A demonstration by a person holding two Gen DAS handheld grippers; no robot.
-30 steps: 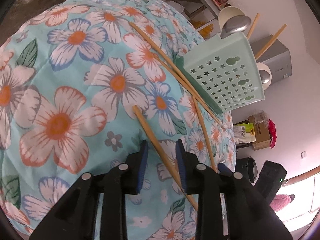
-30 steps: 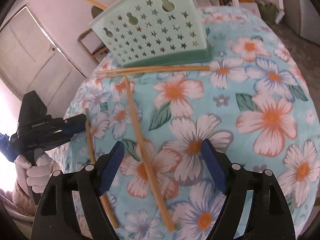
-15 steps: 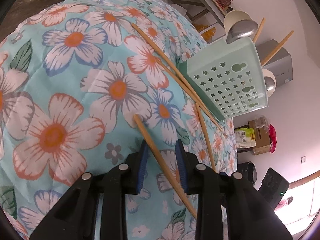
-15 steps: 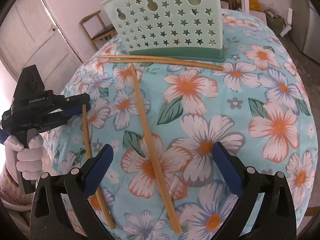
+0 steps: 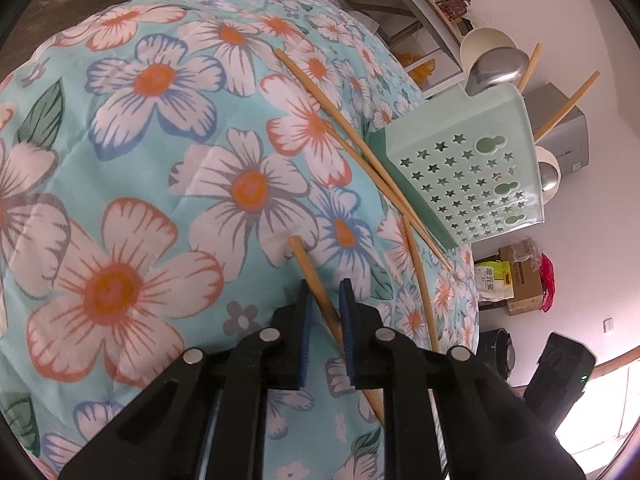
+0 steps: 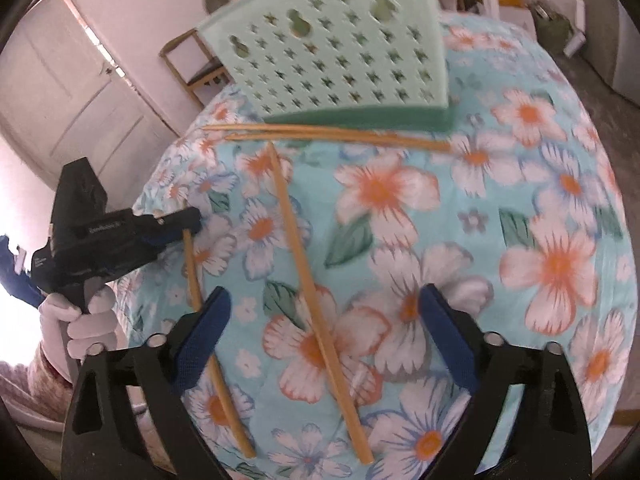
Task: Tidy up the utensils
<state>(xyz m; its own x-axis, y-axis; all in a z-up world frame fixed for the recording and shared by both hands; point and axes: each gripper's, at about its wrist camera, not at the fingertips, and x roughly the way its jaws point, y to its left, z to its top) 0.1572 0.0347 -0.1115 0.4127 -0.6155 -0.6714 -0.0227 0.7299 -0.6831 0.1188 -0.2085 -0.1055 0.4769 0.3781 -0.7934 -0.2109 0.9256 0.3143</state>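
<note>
Chopstick (image 5: 316, 282) pinched in left hand-held gripper (image 5: 325, 294), narrowed

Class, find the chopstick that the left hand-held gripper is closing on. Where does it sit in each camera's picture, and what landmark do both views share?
Left wrist view: the chopstick runs diagonally through lower centre, between the left hand-held gripper fingers.
Right wrist view: the same chopstick lies at lower left, its far end at the left hand-held gripper.
Shared landmark: the mint-green star-holed utensil holder.
</note>
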